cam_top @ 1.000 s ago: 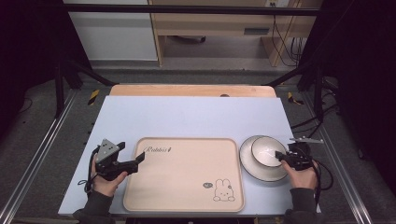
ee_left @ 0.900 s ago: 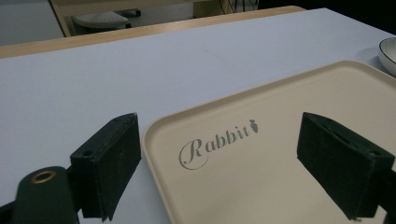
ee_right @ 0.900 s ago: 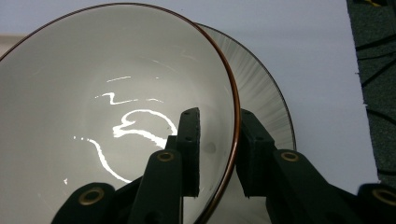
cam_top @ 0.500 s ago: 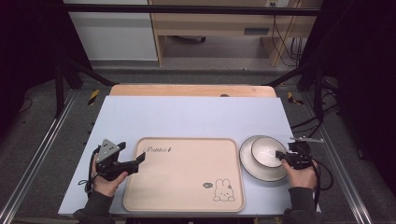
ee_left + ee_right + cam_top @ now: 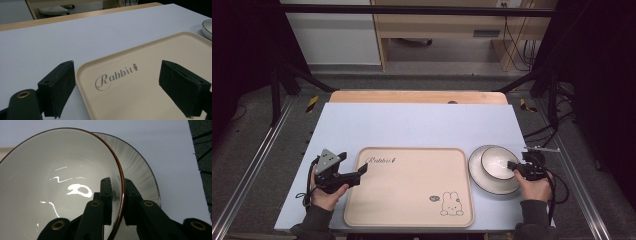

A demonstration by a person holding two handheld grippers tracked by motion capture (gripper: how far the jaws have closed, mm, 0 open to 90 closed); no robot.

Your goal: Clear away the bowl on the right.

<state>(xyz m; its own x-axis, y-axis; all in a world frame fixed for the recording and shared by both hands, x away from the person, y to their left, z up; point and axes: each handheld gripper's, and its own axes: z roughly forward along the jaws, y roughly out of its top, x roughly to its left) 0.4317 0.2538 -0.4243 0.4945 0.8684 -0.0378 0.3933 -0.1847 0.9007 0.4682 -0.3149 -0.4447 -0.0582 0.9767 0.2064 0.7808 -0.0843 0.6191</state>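
Right gripper (image 5: 117, 202) clamped on bowl (image 5: 60, 185) rim over plate (image 5: 142, 172); lift level, avoid dragging plate; left gripper (image 5: 125, 90) wide apart at tray (image 5: 150, 82) corner

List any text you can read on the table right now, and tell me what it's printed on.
"Rabbit", in grey script with a small carrot mark after it, on the beige tray near its far left corner.
Beside the rabbit drawing on the tray there is a small dark mark, too small to read.
Bowl and plate: no text.
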